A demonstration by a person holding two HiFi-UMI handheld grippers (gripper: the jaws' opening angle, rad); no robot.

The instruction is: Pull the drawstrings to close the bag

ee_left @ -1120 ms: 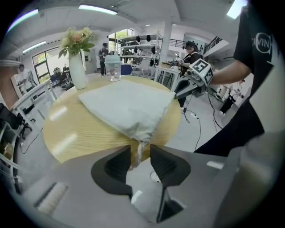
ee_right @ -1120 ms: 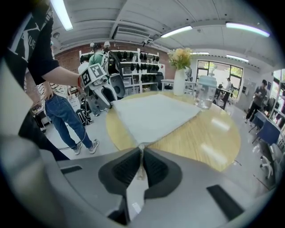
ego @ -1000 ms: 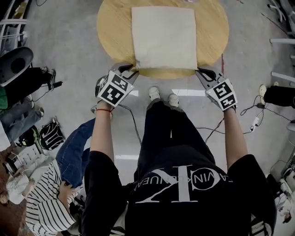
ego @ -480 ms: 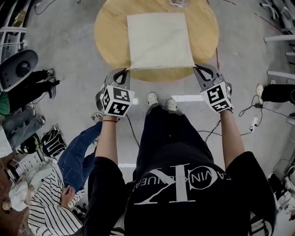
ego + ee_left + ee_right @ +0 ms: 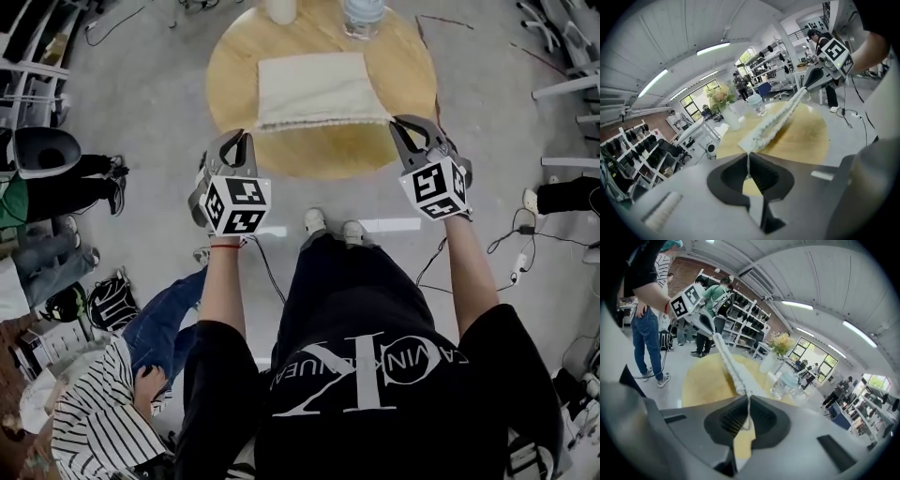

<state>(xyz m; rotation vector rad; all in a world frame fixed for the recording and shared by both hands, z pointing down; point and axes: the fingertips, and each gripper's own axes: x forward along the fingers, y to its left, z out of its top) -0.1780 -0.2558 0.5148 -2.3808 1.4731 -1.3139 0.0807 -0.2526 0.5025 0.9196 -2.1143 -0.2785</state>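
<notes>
Both pairs of jaws are clamped on thin drawstrings (image 5: 748, 161): left gripper (image 5: 246, 137) and right gripper (image 5: 399, 123) at the near corners of a cream bag (image 5: 317, 86) lying on a round wooden table (image 5: 323, 155); white upside-down lettering on a black shirt (image 5: 366, 375) partly reads "CALVIN"

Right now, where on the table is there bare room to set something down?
Bare wood: between bag and the table's near rim, from left gripper to right gripper; narrow strips beside the bag. Far edge crowded: bottle, vase.
</notes>
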